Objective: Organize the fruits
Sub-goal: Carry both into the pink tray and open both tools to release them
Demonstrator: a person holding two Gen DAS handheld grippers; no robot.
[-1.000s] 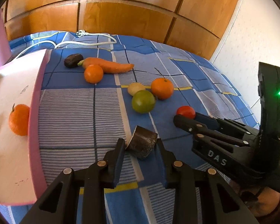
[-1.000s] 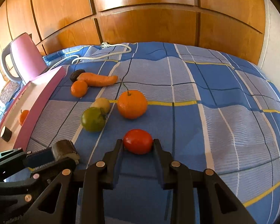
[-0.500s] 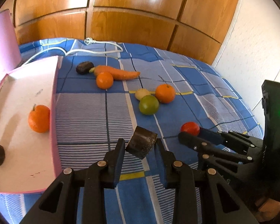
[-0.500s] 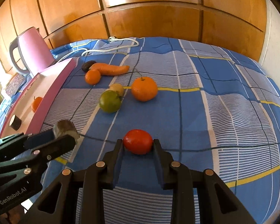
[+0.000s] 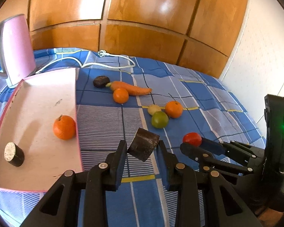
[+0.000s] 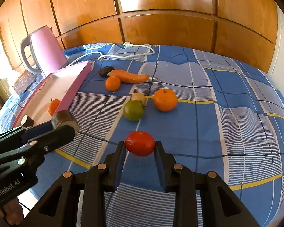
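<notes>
A: What's the biggest thing in front of you?

B: The wooden wardrobe across the back, then the bed under its blue checked cover. Everything lies on that.

A: And on the bed?

B: A pink tray at my left, with a pink kettle standing just behind its far end. A white cable curls past the kettle, its plug lying near the wardrobe.

A: What's in the tray?

B: An orange against its right wall, and a dark stub upright nearer me, pale end up. They're well apart.

A: What's loose on the cover?

B: A carrot lies farthest back, with a dark lump at its stalk end and a small orange touching its near side. Closer in sit a stalked orange, a green fruit and a yellowish fruit just behind the green one.

A: Your tools?

B: My left tool is clenched on a dark chunk, tilted, lifted clear of the cover, just right of the tray's near corner. My right tool grips a tomato between its pads, above the cover too, in front of the green fruit.

A: Are the tools close together?

B: Side by side and apart, both pointing toward the wardrobe.
</notes>
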